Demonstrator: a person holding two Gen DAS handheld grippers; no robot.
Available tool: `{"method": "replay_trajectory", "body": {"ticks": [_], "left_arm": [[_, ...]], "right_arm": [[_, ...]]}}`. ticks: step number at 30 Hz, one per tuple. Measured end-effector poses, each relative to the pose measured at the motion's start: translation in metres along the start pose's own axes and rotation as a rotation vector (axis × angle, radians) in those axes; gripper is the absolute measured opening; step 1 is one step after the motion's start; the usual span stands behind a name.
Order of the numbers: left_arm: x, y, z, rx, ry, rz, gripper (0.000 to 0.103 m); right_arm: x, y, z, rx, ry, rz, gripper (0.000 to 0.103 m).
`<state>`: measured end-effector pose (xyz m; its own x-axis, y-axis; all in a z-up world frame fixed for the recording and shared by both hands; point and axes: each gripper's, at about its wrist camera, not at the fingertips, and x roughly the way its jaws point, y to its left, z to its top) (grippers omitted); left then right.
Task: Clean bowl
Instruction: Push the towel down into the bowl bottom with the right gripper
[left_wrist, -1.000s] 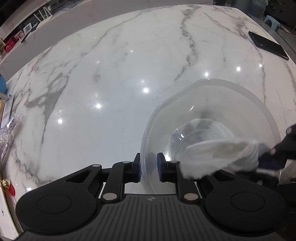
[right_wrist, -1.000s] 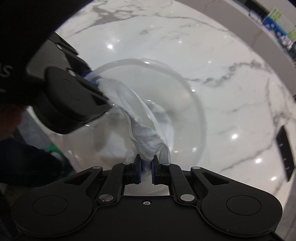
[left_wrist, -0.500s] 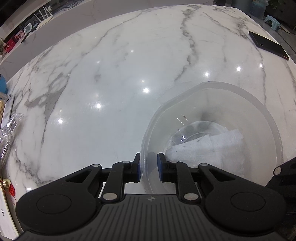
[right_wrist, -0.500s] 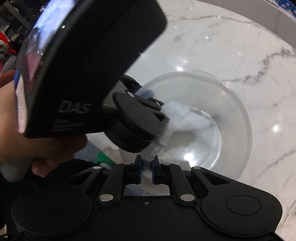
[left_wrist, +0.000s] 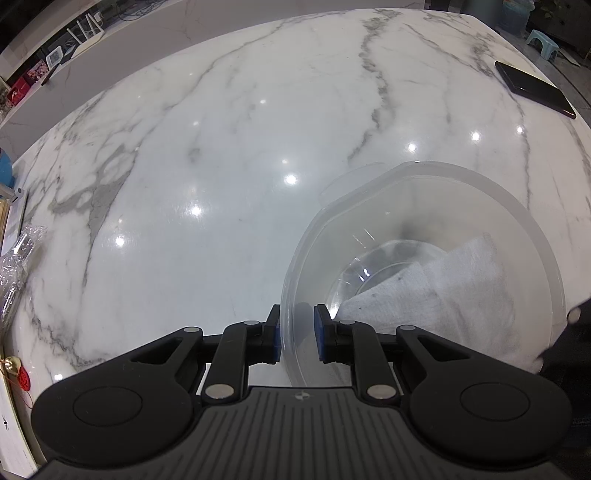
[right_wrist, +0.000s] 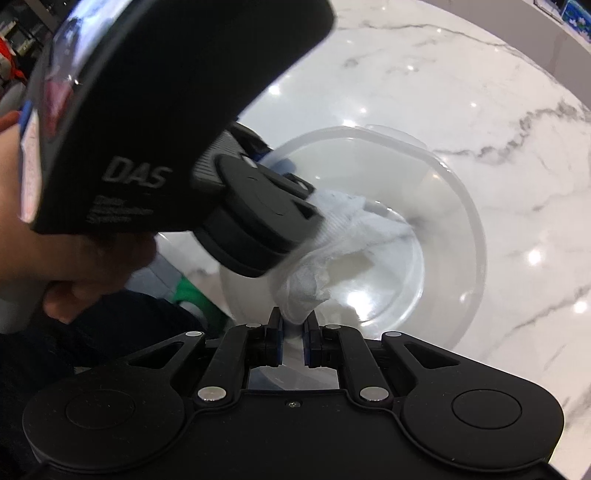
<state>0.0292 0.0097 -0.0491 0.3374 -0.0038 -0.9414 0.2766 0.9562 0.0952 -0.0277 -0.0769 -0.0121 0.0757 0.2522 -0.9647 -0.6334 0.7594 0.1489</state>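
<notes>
Inside clear round bowl (left_wrist: 524, 221), nubby white cloth (left_wrist: 443, 295)

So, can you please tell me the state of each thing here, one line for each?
left gripper: shut on the bowl's near rim.
right gripper: shut on the cloth.
bowl: clear, resting on the marble table, tilted toward the left gripper.
cloth: white, crumpled, lying inside the bowl with dark specks on it.
phone: flat near the far table edge, screen dark.

A home, by the look — glossy marble table (left_wrist: 229, 155), small plastic stool (left_wrist: 543, 38), cluttered shelves (left_wrist: 33, 74) behind
</notes>
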Motion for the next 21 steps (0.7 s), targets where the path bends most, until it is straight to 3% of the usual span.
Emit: {"method": "replay_trajectory", "body": {"ticks": [12, 21], "left_arm": [[-0.002, 0.001, -0.01, 0.088, -0.013, -0.032, 0.015], [-0.001, 0.001, -0.015, 0.101, -0.006, -0.054, 0.015]], "right_arm": [[0.007, -0.029, -0.005, -0.032, 0.008, -0.158, 0.008], [0.009, -0.044, 0.015, -0.072, -0.034, -0.248, 0.007]]}}
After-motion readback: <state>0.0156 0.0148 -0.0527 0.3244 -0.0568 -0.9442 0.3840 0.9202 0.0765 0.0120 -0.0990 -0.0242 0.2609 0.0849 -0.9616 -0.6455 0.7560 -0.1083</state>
